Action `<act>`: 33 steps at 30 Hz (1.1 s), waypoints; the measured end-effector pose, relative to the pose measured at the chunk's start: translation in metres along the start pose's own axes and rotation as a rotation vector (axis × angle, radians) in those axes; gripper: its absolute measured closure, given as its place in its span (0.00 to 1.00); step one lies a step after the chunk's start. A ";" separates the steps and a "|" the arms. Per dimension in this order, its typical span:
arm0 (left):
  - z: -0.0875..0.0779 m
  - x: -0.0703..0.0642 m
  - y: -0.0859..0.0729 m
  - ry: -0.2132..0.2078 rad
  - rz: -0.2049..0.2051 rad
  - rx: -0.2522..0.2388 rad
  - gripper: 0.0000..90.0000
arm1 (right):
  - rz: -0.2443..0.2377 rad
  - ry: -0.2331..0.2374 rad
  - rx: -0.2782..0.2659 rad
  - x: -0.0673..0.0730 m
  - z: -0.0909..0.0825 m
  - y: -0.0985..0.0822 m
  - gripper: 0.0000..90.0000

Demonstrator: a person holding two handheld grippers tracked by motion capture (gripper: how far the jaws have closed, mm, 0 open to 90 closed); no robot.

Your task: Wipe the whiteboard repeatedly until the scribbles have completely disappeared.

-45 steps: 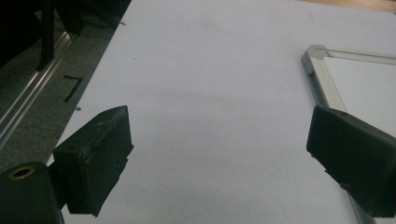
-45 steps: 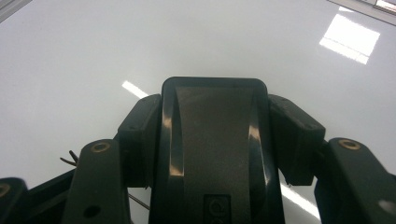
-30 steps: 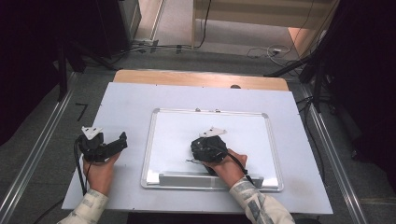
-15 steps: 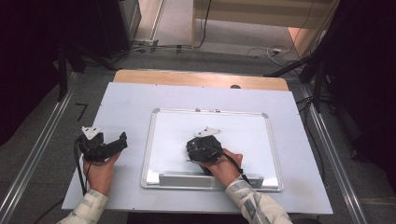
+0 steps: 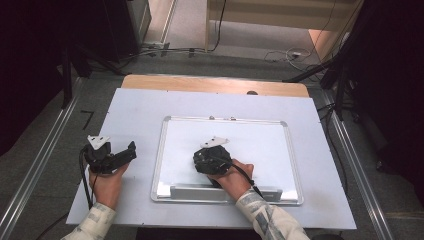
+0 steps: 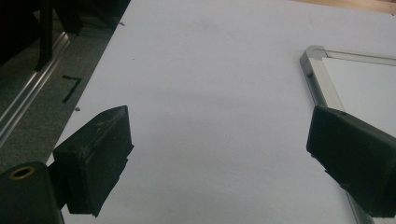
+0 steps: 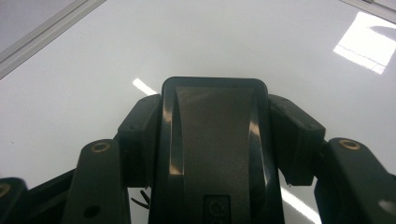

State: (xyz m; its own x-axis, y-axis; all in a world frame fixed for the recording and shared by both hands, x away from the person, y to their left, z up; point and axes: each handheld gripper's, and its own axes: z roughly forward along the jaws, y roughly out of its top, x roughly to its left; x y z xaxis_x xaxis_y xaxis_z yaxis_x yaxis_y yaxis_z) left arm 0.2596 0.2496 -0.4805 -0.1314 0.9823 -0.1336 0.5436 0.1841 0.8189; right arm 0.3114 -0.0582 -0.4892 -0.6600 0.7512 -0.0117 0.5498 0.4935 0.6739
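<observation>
On the whiteboard (image 5: pixel 260 145), R gripper (image 7: pixel 215 109) clamps a black eraser (image 7: pixel 215 154); L gripper (image 6: pixel 219 149) wide open, nothing between.

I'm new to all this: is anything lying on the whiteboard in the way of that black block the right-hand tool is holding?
Nothing visible. The right gripper clamps the black eraser over the whiteboard, whose white surface looks bare all around it.

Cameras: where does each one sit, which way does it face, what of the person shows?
High view: above the table, looking forward and down; both forearms, left gripper, right gripper over the whiteboard.
Left gripper view: between its open jaws, toward the table.
Right gripper view: along jaws clamping a black eraser.
Shared: the whiteboard's frame.
</observation>
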 end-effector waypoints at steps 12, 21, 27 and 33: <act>0.000 0.000 0.000 -0.002 0.001 0.001 0.08 | -0.010 0.011 0.001 0.011 0.004 0.005 0.43; 0.000 0.000 0.000 -0.002 0.002 0.001 0.08 | -0.016 0.019 0.001 0.017 0.008 0.008 0.43; 0.000 0.001 0.000 0.002 0.002 0.003 0.08 | -0.027 0.023 0.001 0.018 0.008 0.009 0.43; -0.002 0.004 -0.001 0.008 -0.006 0.002 0.08 | -0.019 0.028 -0.001 0.016 0.007 0.008 0.43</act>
State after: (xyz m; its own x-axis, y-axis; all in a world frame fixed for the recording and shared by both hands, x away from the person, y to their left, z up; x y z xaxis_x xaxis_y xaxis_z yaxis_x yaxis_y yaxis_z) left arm 0.2571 0.2532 -0.4812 -0.1413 0.9809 -0.1335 0.5445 0.1896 0.8170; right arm 0.3087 -0.0388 -0.4894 -0.6848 0.7287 -0.0039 0.5361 0.5073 0.6747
